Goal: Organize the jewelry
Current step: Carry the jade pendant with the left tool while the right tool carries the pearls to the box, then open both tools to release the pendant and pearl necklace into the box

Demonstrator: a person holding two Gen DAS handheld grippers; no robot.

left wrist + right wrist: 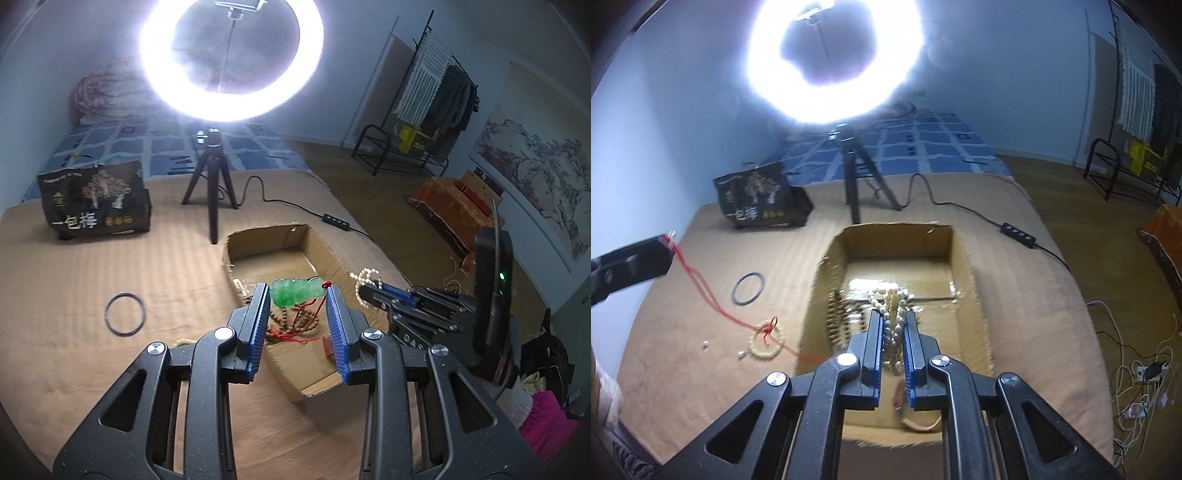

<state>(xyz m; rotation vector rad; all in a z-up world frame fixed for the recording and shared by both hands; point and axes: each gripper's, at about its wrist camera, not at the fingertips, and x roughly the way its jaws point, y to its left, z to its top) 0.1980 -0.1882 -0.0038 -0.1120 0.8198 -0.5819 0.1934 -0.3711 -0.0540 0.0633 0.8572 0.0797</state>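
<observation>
My left gripper is shut on a green jade pendant, held above a cardboard box. The pendant's red cord trails down from it across the bed to the box's near corner. Brown prayer beads lie in the box under the pendant. My right gripper is shut on a white pearl necklace, which bunches above its fingertips over the box. In the left wrist view the right gripper sits just right of the pendant, with pearl loops at its tip.
A black bangle and a cream bead bracelet lie on the tan bedcover left of the box. Behind the box stand a ring light on a tripod and a black printed bag. A cable with a switch runs right.
</observation>
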